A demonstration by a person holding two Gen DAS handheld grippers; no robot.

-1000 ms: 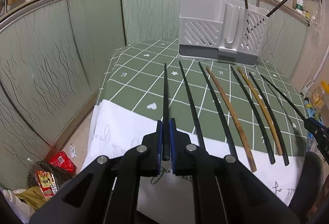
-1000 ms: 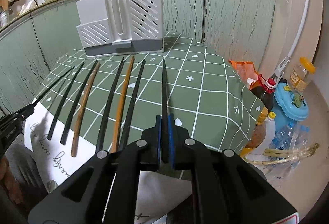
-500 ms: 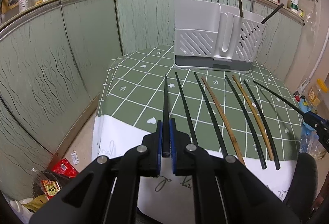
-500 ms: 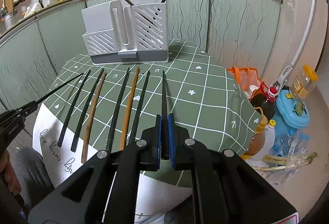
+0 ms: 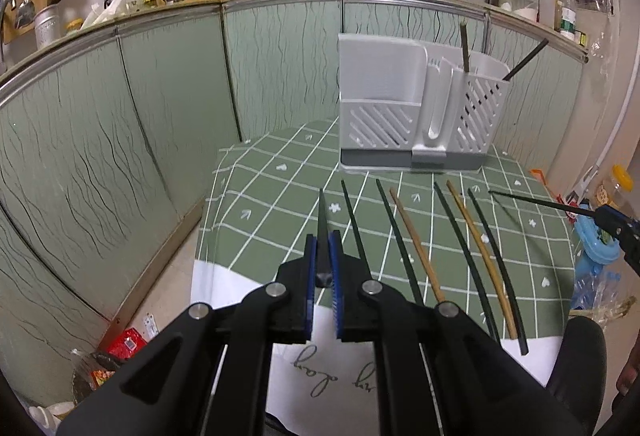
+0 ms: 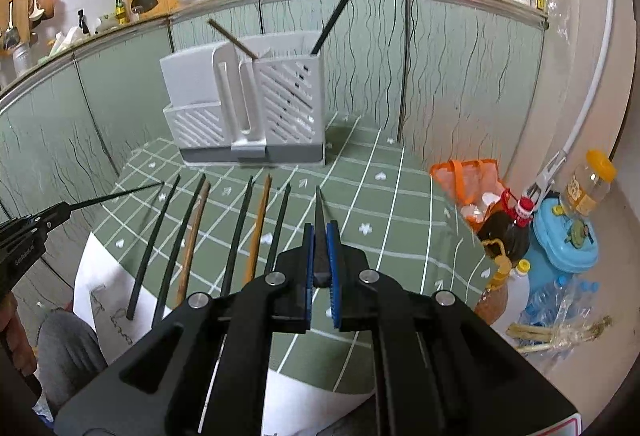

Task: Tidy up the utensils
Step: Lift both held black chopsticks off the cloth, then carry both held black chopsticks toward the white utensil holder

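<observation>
Holder-hidden lower ends of two standing chopsticks [image 5: 464, 44], perhaps touching.

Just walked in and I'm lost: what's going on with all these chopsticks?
A person holds a gripper in each hand. The left gripper is shut on one black chopstick, and the right gripper is shut on another, both clear of the table. Six chopsticks remain in a row on the tablecloth. The holder at the far end already has two standing in it.

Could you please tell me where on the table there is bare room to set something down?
Bare cloth lies right of the chopstick row, out to the table's edge, and left of it beside the rack. The middle, in front of the rack, is crowded with chopsticks.
</observation>
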